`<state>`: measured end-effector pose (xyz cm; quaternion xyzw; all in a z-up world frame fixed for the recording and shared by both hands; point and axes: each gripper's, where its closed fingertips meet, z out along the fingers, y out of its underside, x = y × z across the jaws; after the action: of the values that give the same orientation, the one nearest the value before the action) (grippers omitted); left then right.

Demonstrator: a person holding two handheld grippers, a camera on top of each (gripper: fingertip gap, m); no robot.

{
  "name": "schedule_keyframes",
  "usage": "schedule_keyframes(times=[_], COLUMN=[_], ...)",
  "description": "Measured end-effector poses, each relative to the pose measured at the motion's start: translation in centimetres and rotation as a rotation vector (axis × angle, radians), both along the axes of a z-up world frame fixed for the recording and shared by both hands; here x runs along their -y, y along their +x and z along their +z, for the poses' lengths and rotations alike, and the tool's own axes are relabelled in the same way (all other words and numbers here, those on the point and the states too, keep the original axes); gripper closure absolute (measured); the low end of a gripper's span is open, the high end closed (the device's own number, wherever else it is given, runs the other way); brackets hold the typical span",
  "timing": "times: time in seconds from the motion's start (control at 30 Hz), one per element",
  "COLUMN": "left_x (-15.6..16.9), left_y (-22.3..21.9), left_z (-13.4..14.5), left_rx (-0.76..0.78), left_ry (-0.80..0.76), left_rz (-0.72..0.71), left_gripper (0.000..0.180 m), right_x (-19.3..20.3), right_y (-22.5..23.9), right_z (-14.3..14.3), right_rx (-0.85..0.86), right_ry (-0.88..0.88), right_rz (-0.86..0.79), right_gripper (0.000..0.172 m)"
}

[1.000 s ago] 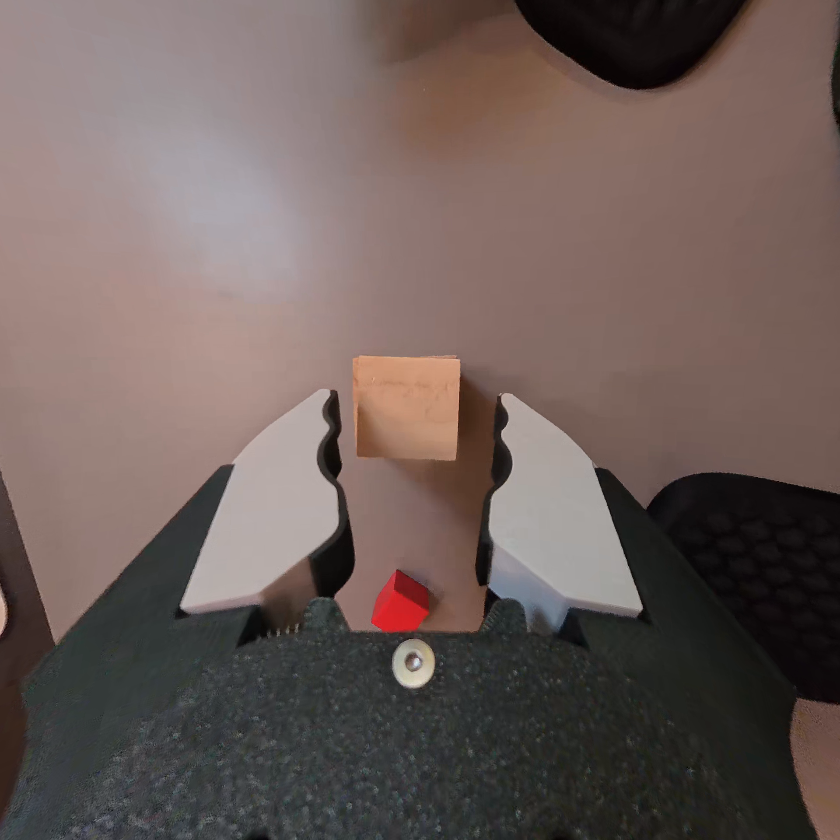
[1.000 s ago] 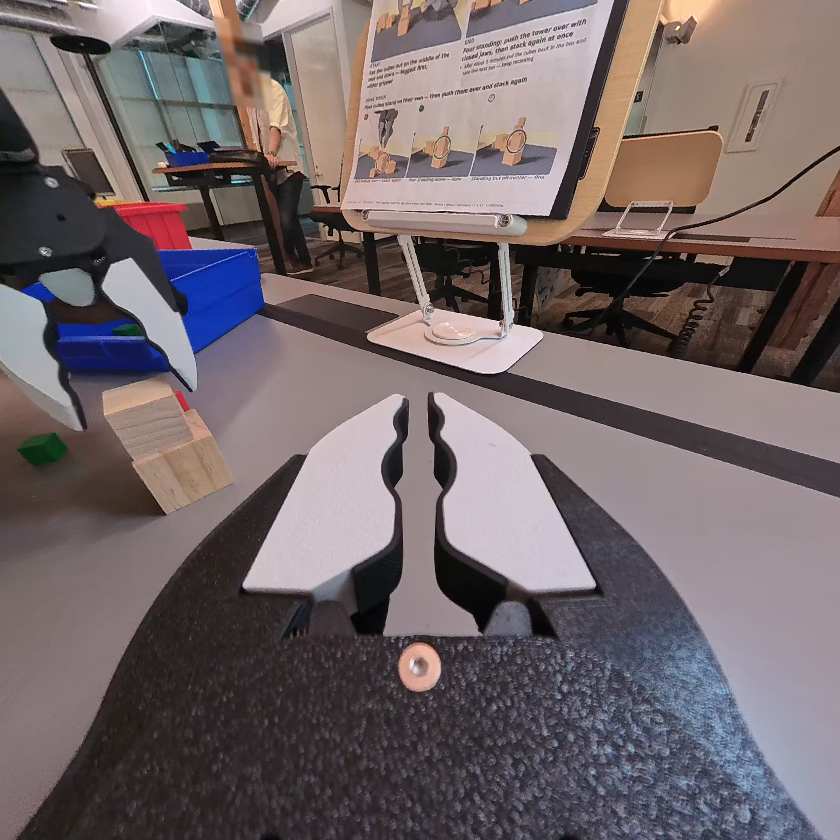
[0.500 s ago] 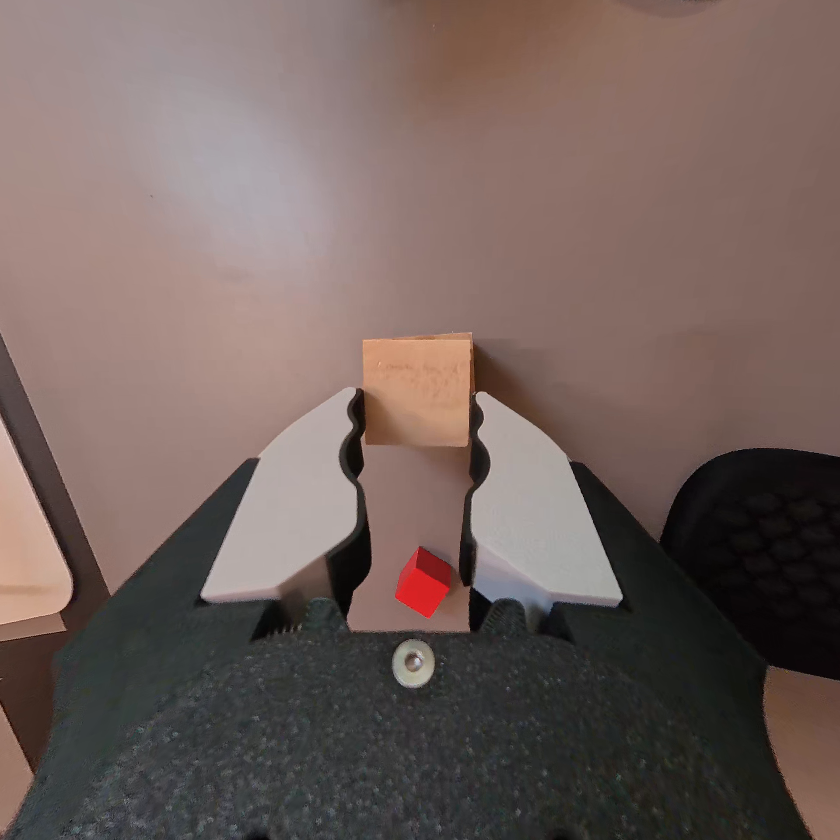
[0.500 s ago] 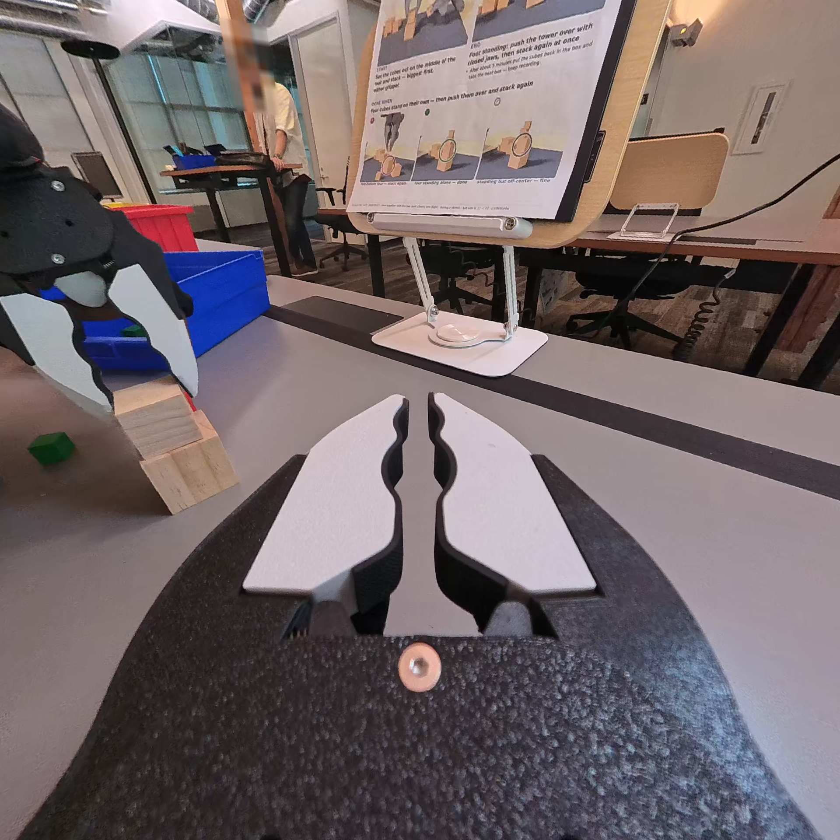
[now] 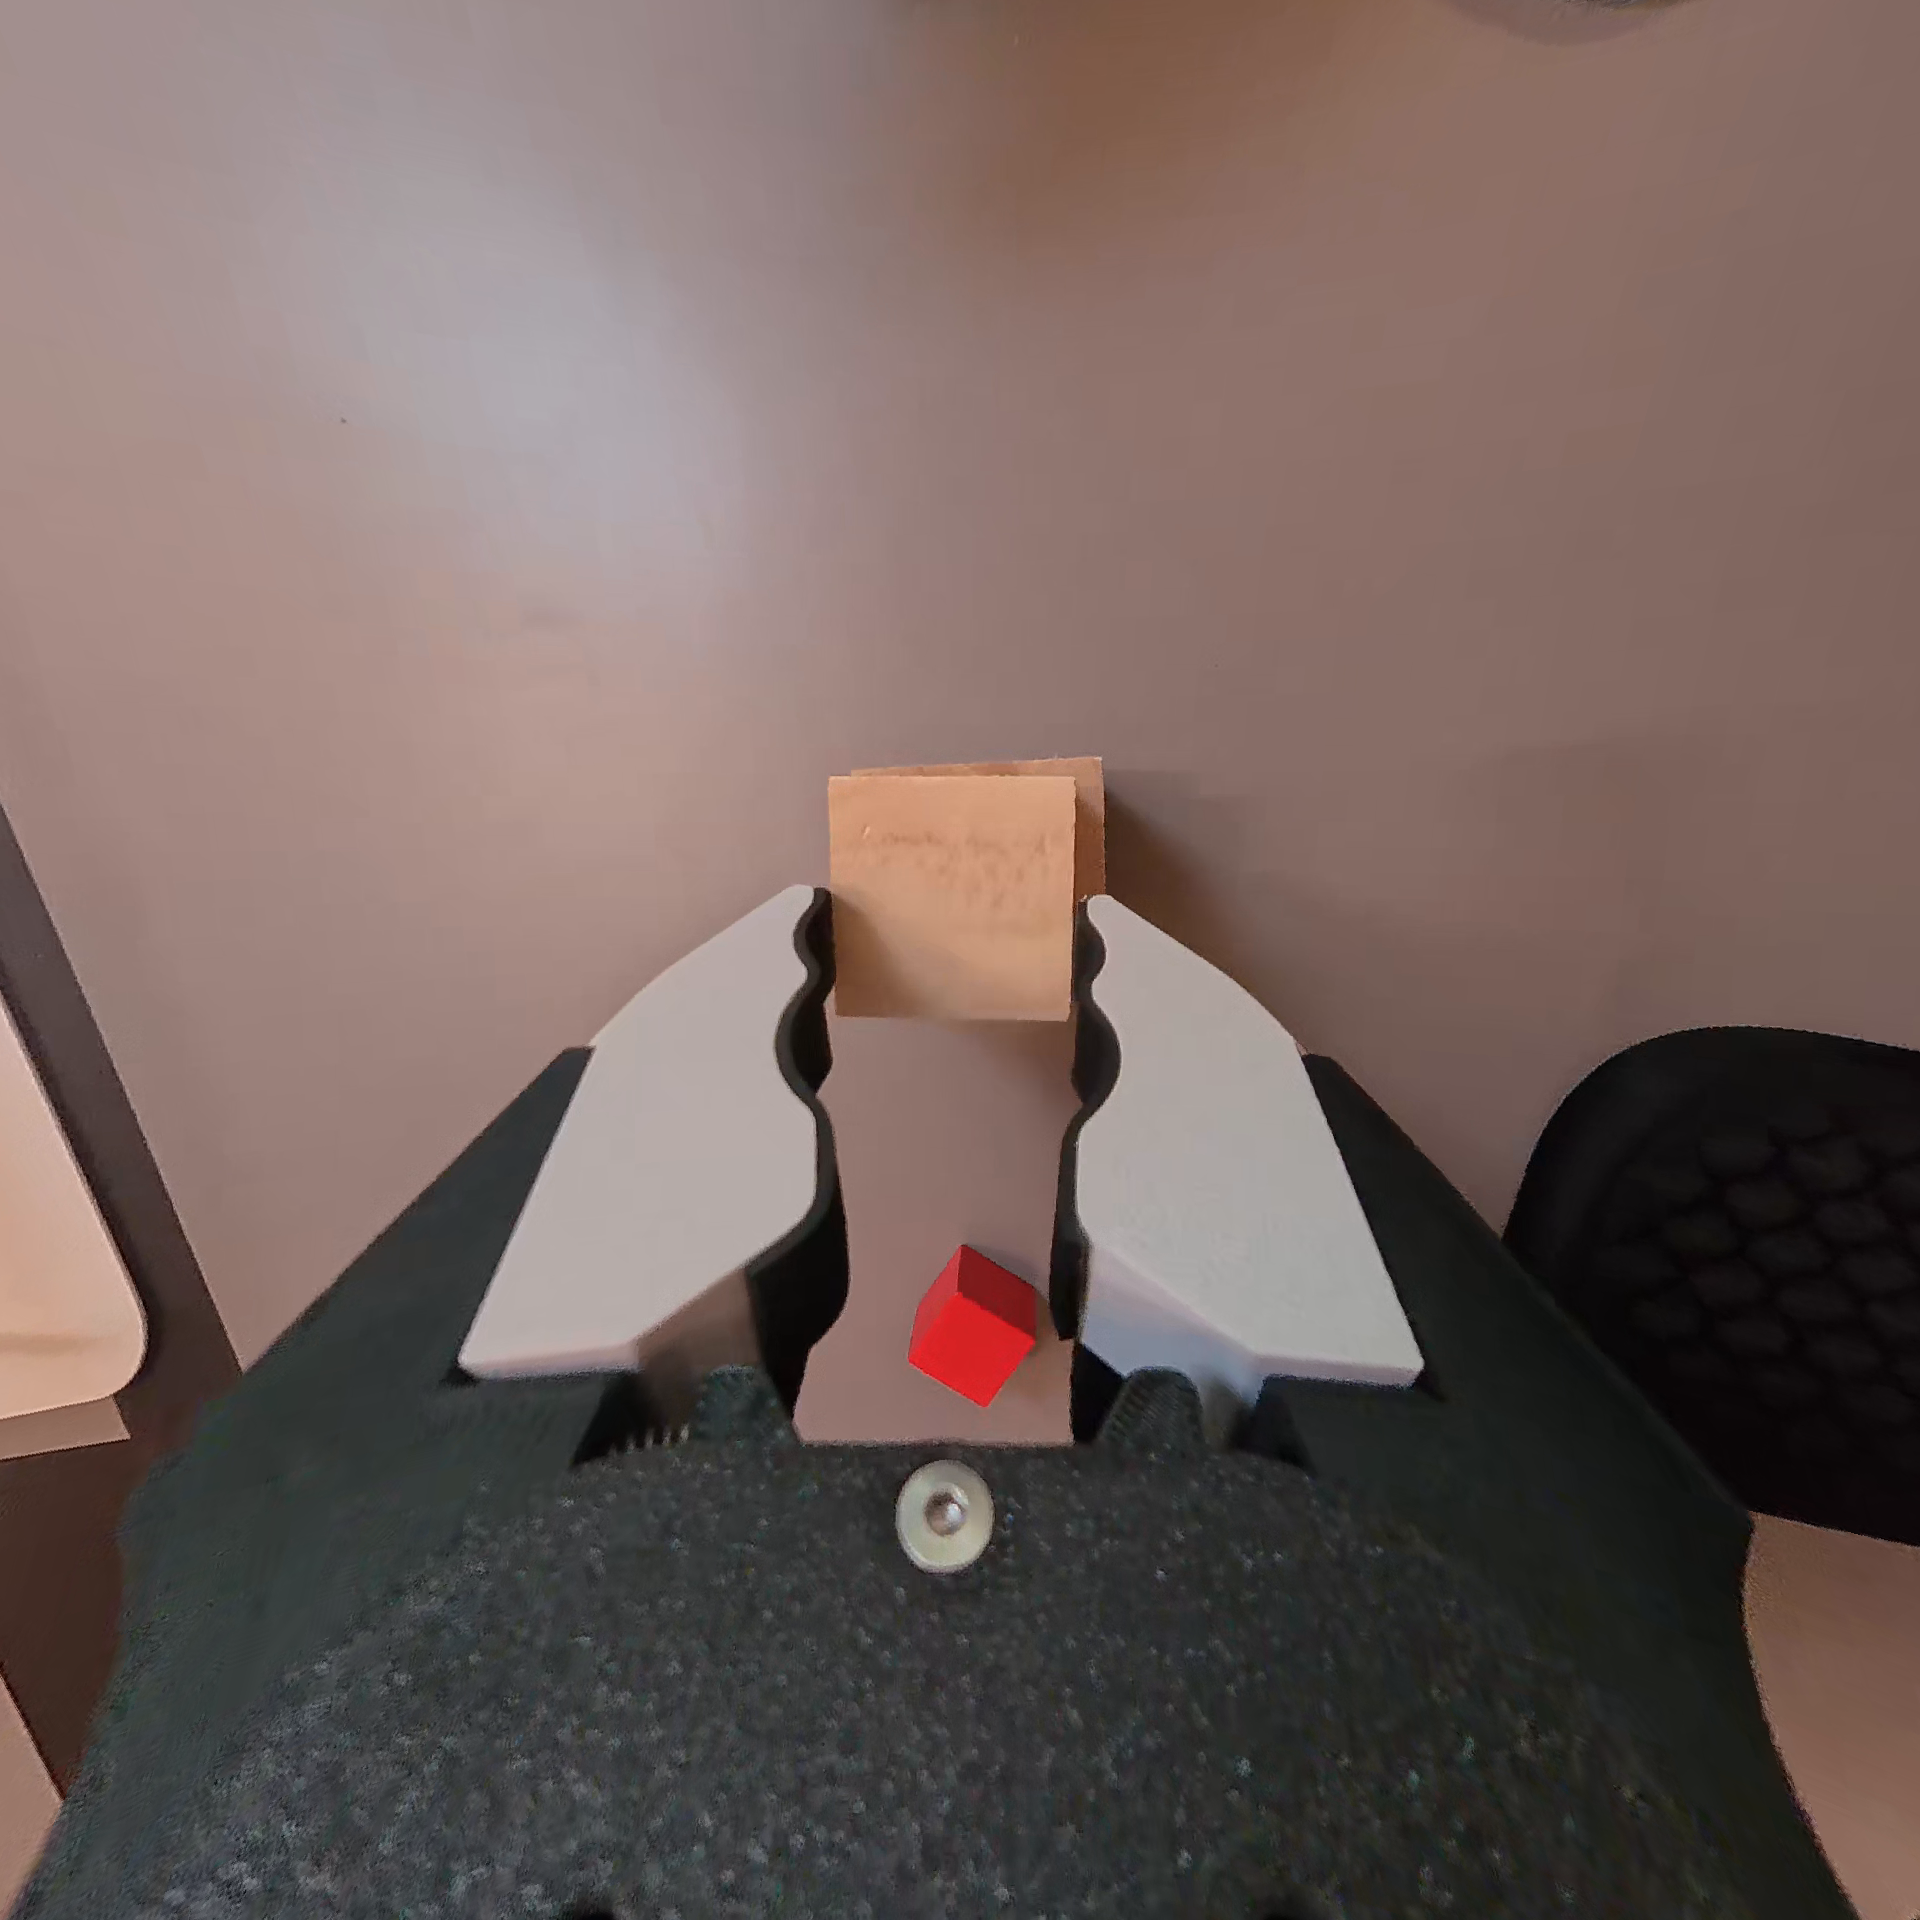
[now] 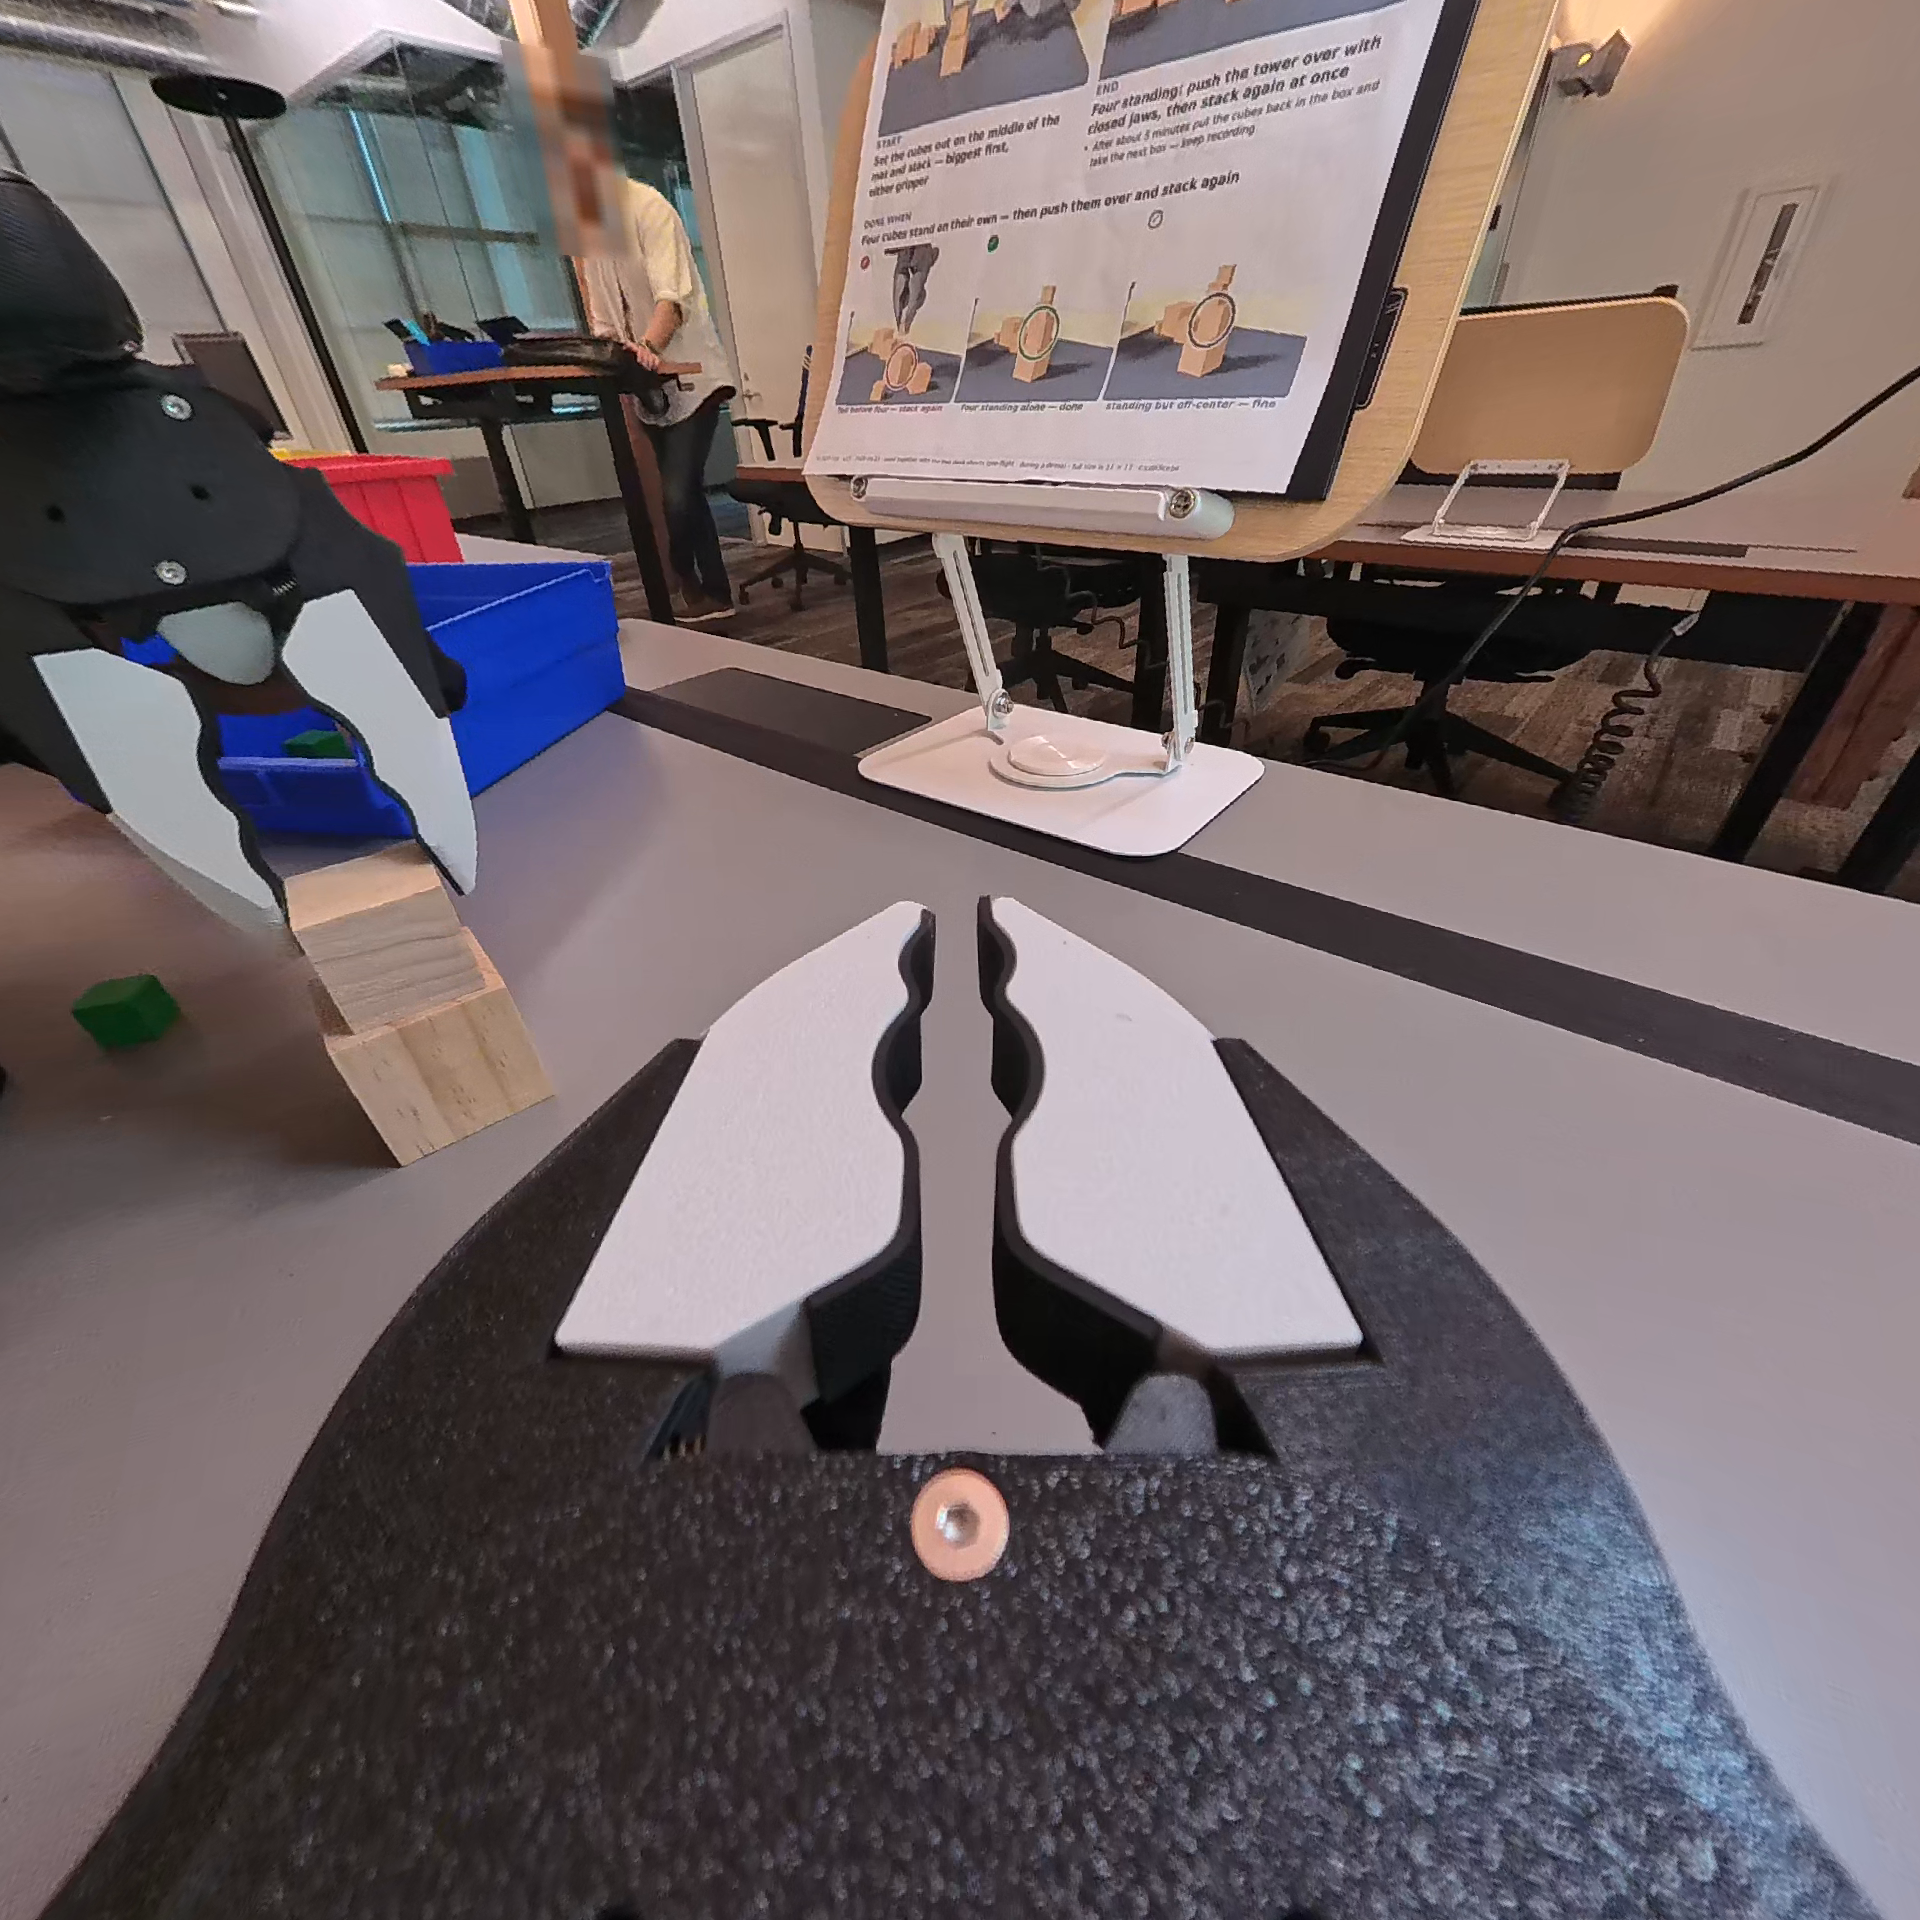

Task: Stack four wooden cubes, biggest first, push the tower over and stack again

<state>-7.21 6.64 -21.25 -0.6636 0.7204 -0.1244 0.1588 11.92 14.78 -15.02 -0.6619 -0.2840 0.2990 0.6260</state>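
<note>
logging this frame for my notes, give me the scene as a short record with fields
left hand-held gripper: closed on the upper wooden cube, both pads against its sides
stack: upper wooden cube sits on a larger wooden cube, slightly off-centre
right hand-held gripper: jaws nearly together, nothing between them, low over the grey table
loose cubes: red cube, green cube
background: blue bin, document stand
</note>
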Motion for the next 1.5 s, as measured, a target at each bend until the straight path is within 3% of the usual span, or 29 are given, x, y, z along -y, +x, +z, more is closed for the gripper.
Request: schedule_keyframes(times=[0.9,1.07,1.33,1.4,1.5], left_x=[0.0,0.5,-1.0,-1.1,-0.7], left_y=[-0.1,0.7,-4.1,-6.7,-10.4], left_z=[0.0,2.2,8.9,9.3,7.7], left_rx=[-0.017,0.188,0.674,0.772,0.806], left_ry=[-0.019,-0.054,0.088,0.153,0.194], left_rz=[0.093,0.120,0.398,0.515,0.685], left_gripper=[0.135,0.119,0.117,0.122,0.123], right_x=[-0.1,0.3,-0.1,-0.3,-0.5], right_y=[0.1,0.0,1.2,1.8,2.3], right_z=[0.1,0.8,2.0,2.3,2.5], right_rx=[-0.003,-0.023,-0.055,-0.071,-0.088], right_ry=[0.004,0.038,0.072,0.080,0.088], right_rz=[-0.008,0.011,-0.064,-0.094,-0.119], right_gripper=[0.162,0.157,0.141,0.140,0.142])
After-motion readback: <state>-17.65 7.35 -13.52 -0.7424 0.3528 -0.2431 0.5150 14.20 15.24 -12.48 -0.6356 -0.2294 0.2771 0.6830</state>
